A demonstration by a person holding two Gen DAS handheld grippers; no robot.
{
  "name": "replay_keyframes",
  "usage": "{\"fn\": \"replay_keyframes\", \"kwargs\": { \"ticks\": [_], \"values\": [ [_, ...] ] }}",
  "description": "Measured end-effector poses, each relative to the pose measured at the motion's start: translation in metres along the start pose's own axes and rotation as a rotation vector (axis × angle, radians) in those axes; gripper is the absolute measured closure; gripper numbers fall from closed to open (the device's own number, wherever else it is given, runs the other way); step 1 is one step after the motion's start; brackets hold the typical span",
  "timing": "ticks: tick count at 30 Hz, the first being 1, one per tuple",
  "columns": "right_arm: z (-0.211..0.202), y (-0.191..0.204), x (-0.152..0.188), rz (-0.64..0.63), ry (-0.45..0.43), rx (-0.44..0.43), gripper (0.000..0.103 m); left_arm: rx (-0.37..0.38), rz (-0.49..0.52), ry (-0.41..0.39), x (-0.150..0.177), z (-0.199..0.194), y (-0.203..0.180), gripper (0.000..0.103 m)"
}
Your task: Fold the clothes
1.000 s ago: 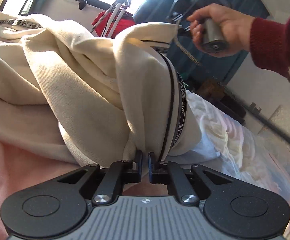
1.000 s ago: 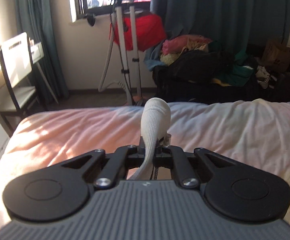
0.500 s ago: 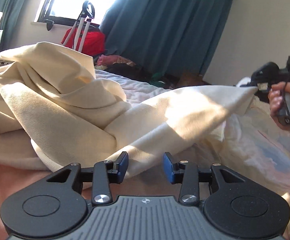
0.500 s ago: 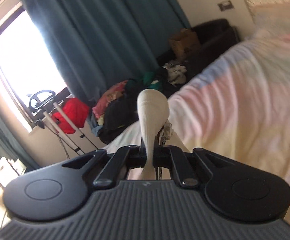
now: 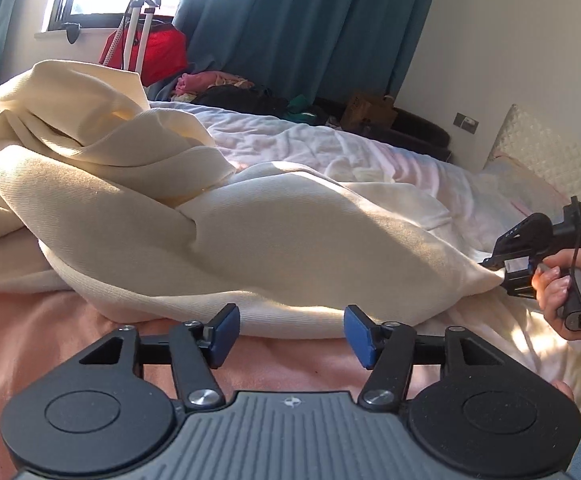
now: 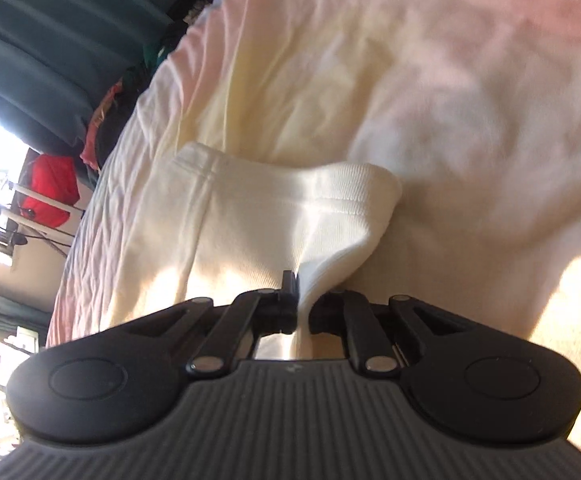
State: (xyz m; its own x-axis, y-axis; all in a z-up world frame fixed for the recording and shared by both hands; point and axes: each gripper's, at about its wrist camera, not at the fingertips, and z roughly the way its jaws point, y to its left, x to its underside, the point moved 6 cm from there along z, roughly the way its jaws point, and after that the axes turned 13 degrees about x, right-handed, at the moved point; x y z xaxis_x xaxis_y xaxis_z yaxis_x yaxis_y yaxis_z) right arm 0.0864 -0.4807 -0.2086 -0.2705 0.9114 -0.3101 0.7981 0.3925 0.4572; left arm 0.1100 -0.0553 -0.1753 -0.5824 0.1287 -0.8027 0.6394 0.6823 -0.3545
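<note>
Two views. Left wrist view: the left gripper (image 5: pixel 290 330) hangs just short of the cream garment (image 5: pixel 250 240), jaws wide apart and empty; the cloth lies bunched on the bed (image 5: pixel 70 332), one end drawn toward the right gripper (image 5: pixel 506 268). The stretched part should probably be laid flat before release. Right wrist view: jaws pinched tight on a stitched hem (image 6: pixel 290 204) of the garment, above the bed.
</note>
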Motion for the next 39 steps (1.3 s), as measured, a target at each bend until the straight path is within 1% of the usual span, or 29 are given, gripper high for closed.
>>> {"fn": "replay_keyframes", "kwargs": {
  "ticks": [2, 3, 6, 7, 8, 9, 11, 12, 13, 15, 16, 17, 18, 19, 20, 22, 25, 28, 30, 31, 34, 35, 39],
  "values": [
    [0.001, 0.005, 0.005, -0.021, -0.007, -0.001, 0.095, -0.002, -0.013, 0.000, 0.000, -0.001, -0.003, 0.031],
    [0.000, 0.006, 0.006, -0.011, -0.013, -0.001, 0.095, -0.003, -0.020, 0.001, -0.001, 0.000, -0.004, 0.030],
    [0.001, 0.000, 0.008, 0.142, -0.004, -0.034, 0.094, -0.006, -0.048, -0.003, -0.002, -0.006, -0.002, 0.028],
    [0.003, -0.004, 0.009, 0.216, 0.001, -0.060, 0.093, -0.008, -0.058, -0.004, -0.002, -0.009, -0.001, 0.028],
    [0.005, -0.006, 0.011, 0.278, 0.009, -0.088, 0.089, -0.010, -0.068, -0.005, -0.002, -0.011, 0.000, 0.028],
    [0.007, -0.008, 0.012, 0.332, 0.014, -0.118, 0.083, -0.011, -0.076, -0.006, -0.002, -0.011, 0.002, 0.028],
    [0.010, -0.007, 0.011, 0.386, 0.015, -0.181, 0.052, -0.011, -0.088, -0.011, -0.002, -0.017, 0.003, 0.028],
    [0.010, -0.004, 0.009, 0.385, 0.010, -0.207, 0.045, -0.012, -0.094, -0.015, -0.002, -0.018, 0.004, 0.028],
    [0.009, -0.001, 0.007, 0.371, 0.000, -0.222, 0.042, -0.012, -0.101, -0.019, -0.003, -0.019, 0.005, 0.027],
    [0.009, 0.005, 0.004, 0.315, -0.020, -0.205, 0.042, -0.008, -0.117, -0.029, -0.004, -0.021, 0.007, 0.027],
    [0.010, 0.008, 0.003, 0.285, -0.028, -0.184, 0.046, -0.007, -0.125, -0.033, -0.005, -0.022, 0.008, 0.027],
    [0.010, 0.009, 0.001, 0.259, -0.036, -0.157, 0.054, -0.007, -0.132, -0.036, -0.006, -0.022, 0.009, 0.027],
    [0.009, 0.009, 0.000, 0.242, -0.043, -0.136, 0.058, -0.007, -0.140, -0.039, -0.007, -0.023, 0.010, 0.027],
    [0.009, 0.008, -0.001, 0.232, -0.048, -0.114, 0.070, -0.007, -0.148, -0.042, -0.007, -0.023, 0.011, 0.027],
    [0.009, 0.006, -0.002, 0.224, -0.052, -0.095, 0.086, -0.008, -0.156, -0.044, -0.007, -0.024, 0.012, 0.026],
    [0.008, 0.004, -0.007, 0.223, -0.062, -0.084, 0.097, -0.011, -0.172, -0.047, -0.007, -0.026, 0.014, 0.026],
    [-0.009, -0.001, -0.016, 0.251, -0.149, -0.096, 0.097, -0.004, -0.199, -0.056, -0.008, -0.027, 0.017, 0.026],
    [-0.032, -0.002, -0.026, 0.241, -0.280, -0.087, 0.097, -0.003, -0.221, -0.062, -0.008, -0.027, 0.020, 0.026],
    [-0.045, -0.003, -0.032, 0.225, -0.363, -0.032, 0.098, -0.005, -0.243, -0.062, -0.008, -0.026, 0.024, 0.026],
    [-0.052, -0.005, -0.034, 0.222, -0.407, 0.013, 0.098, -0.006, -0.254, -0.061, -0.008, -0.027, 0.025, 0.026],
    [-0.065, -0.013, -0.036, 0.205, -0.486, 0.151, 0.097, -0.016, -0.285, -0.065, -0.008, -0.029, 0.030, 0.026],
    [-0.062, -0.015, -0.037, 0.214, -0.473, 0.178, 0.097, -0.018, -0.295, -0.071, -0.009, -0.030, 0.032, 0.026],
    [-0.043, -0.034, -0.031, 0.279, -0.350, 0.239, 0.095, -0.038, -0.319, -0.090, -0.010, -0.036, 0.038, 0.026]
  ]
}}
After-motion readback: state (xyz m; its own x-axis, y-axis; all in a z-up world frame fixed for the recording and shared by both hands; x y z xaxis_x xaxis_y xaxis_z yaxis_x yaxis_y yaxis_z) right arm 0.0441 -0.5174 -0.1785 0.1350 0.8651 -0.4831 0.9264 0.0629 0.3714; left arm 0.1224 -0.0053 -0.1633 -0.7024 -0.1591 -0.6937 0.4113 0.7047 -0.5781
